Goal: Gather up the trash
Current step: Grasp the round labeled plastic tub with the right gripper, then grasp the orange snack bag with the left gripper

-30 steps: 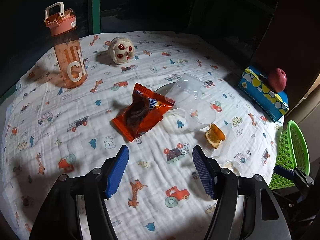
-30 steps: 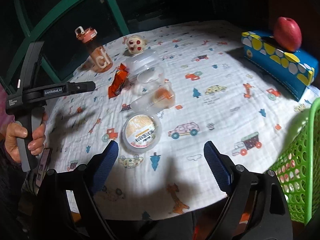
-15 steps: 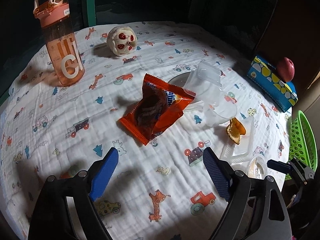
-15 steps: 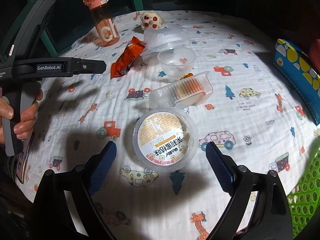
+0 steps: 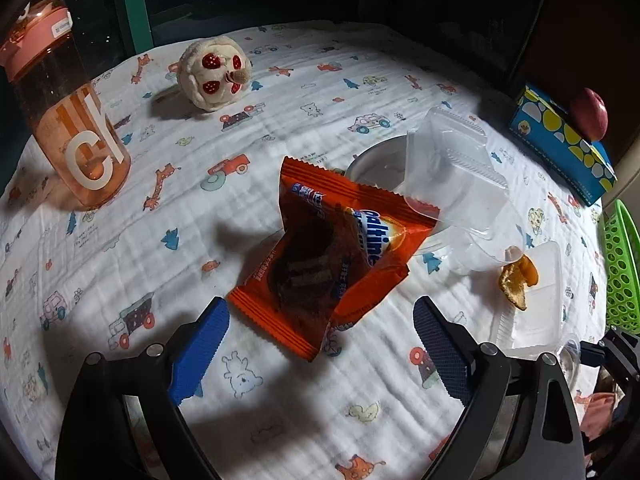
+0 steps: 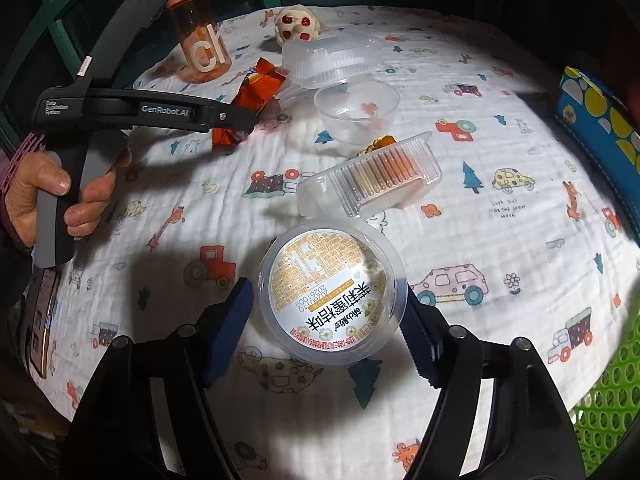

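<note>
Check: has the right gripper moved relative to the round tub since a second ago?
Yes. The right gripper has come forward and down to the round tub, which sat ahead of it; its jaws have been closing and now flank the tub on the tablecloth.

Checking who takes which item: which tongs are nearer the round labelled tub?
Right. The right tongs straddle the round labelled tub, jaws just closing in on its rim. The left tongs hang over the orange snack wrapper, well away.

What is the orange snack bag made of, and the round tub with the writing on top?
Orange snack bag: looks like thin glossy plastic film, crinkled with zigzag sealed edges. Round tub: seems clear, shiny plastic, see-through at its rim, with a printed paper or film label on top.
</note>
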`<state>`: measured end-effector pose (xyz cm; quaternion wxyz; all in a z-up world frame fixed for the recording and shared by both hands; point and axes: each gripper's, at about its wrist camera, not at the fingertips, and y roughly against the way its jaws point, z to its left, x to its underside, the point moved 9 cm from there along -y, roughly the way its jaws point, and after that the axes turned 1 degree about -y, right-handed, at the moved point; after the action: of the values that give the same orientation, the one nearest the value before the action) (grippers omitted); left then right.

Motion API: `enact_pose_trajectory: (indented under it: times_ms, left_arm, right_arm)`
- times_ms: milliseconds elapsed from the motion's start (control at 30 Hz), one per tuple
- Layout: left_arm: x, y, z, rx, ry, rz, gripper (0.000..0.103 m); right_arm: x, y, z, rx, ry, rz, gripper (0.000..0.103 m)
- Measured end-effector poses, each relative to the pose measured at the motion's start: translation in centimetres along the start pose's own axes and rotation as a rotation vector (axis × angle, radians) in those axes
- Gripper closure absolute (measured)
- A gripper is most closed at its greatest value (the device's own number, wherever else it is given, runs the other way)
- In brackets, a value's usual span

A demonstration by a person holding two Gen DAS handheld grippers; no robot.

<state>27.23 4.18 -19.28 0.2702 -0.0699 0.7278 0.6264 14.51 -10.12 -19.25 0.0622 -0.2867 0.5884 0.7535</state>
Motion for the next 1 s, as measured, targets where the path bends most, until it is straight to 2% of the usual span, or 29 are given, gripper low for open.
enact_pose_trajectory:
  times_ms: [167, 333, 467, 633, 767, 867, 1000]
  left_arm:
    - [-0.2, -2.0, 0.7, 0.008, 0.019, 0.025, 0.013]
    - [-0.4, -2.8, 0.9, 0.013, 0.018, 0.017, 0.016]
    - [-0.7, -2.6, 1.0, -0.011, -0.004, -0.003, 0.032]
    - [-0.7, -1.7, 1.5, -0.022, 0.0, -0.031, 0.046]
    - [-0.4, -0.7, 1.4, -0.011, 0.008, -0.037, 0.063]
    - [0.1, 0.3, 1.1, -0.015, 0.004, -0.043, 0.072]
    - [0.8, 1.3, 0.9, -0.028, 0.011, -0.047, 0.077]
  right_arm:
    - [0.0, 0.3, -0.1, -0.002, -0.008, 0.0, 0.037]
    - [0.3, 0.9, 0.0, -0.004, 0.0, -0.001, 0.037]
    - [0.5, 1.3, -0.1, -0.009, -0.006, -0.002, 0.037]
    - [0.7, 2.0, 0.0, -0.015, -0.007, -0.014, 0.037]
    - [0.6, 2.7, 0.1, -0.025, -0.007, -0.03, 0.037]
    - [0.5, 3.5, 0.1, -0.036, -0.016, -0.048, 0.037]
    - [0.4, 4.7, -0.2, -0.045, -0.033, -0.075, 0.037]
